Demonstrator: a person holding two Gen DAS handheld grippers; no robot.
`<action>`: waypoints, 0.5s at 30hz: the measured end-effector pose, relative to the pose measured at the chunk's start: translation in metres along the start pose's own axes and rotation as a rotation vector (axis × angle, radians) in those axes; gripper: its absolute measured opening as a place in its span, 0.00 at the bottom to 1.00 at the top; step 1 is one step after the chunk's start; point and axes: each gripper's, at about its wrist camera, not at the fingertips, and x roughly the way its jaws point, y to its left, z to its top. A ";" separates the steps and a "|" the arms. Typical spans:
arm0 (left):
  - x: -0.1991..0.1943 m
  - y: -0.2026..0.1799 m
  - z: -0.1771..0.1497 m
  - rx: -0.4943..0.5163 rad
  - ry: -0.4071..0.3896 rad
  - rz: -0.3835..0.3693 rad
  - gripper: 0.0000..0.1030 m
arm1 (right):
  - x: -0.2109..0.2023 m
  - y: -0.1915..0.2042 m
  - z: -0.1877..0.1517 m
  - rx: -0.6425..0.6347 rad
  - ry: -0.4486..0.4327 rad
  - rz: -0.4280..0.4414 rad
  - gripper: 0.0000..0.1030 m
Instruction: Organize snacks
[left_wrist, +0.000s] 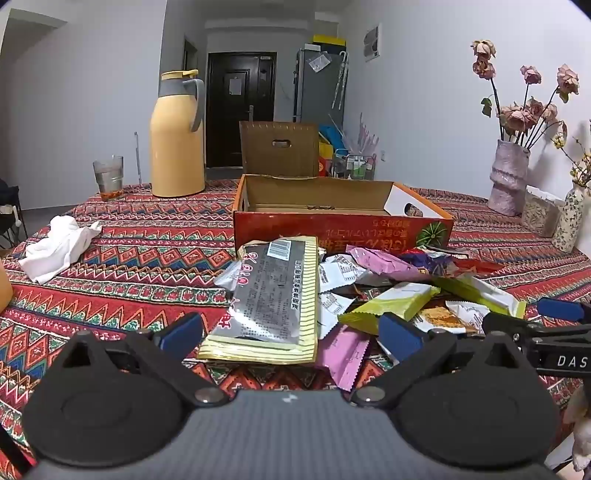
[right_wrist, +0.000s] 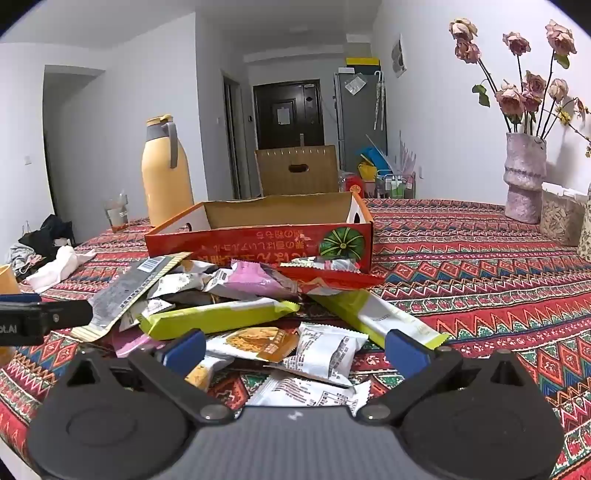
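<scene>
Left gripper (left_wrist: 290, 332): matte black plastic body, two round disc housings, triangular link arms with silver pivot screws, grey ribbed centre plate bearing a small white mark. Fingers (left_wrist: 400, 332) capped in blue pads. Right gripper (right_wrist: 293, 350): same build, black discs, silver screws, blue-padded fingers (right_wrist: 404, 352). Side of each shows white lettering, partly cut off.

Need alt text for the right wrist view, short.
The open right gripper hovers over a pile of snack packets on a patterned tablecloth. Behind the pile sits an empty red cardboard box; the left gripper enters at left.
</scene>
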 end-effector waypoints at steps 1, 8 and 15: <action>0.000 -0.001 0.000 -0.001 0.001 -0.004 1.00 | 0.000 -0.001 0.000 0.006 -0.009 0.004 1.00; 0.001 0.005 -0.002 -0.032 -0.003 0.003 1.00 | 0.001 -0.001 0.001 0.009 -0.003 -0.004 1.00; 0.002 0.006 -0.007 -0.037 -0.003 0.002 1.00 | 0.002 0.000 0.001 0.006 0.006 -0.015 1.00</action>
